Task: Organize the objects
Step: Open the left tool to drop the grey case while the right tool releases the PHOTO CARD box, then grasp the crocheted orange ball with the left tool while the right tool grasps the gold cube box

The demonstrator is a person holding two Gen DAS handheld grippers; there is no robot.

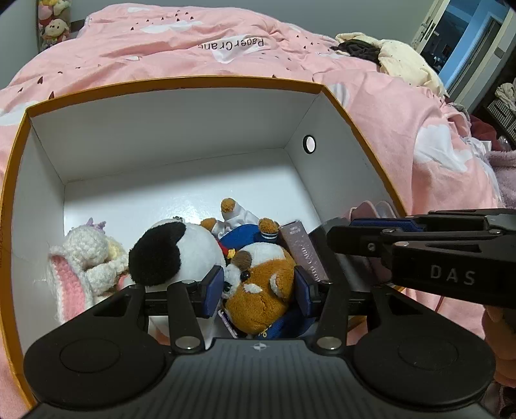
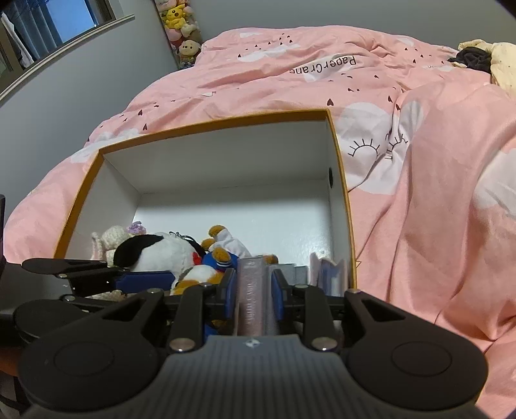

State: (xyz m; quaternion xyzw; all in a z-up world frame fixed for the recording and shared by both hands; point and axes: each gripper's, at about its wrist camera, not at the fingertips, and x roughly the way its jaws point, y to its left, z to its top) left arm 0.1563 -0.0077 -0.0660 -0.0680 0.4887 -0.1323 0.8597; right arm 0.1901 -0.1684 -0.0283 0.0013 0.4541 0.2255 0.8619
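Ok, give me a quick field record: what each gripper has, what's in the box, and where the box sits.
left gripper: closed on brown-and-white plush hamster
right gripper: closed on upright mauve card box
container: orange-rimmed white cardboard box, open
contents: black-and-white plush ball, cream crochet bunny
far half of box: bare
surface: pink cloud-print duvet

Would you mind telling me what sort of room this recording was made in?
Most likely a bedroom: a pink duvet covers a bed, stuffed toys are stacked against the wall, and crumpled clothes lie on the covers.
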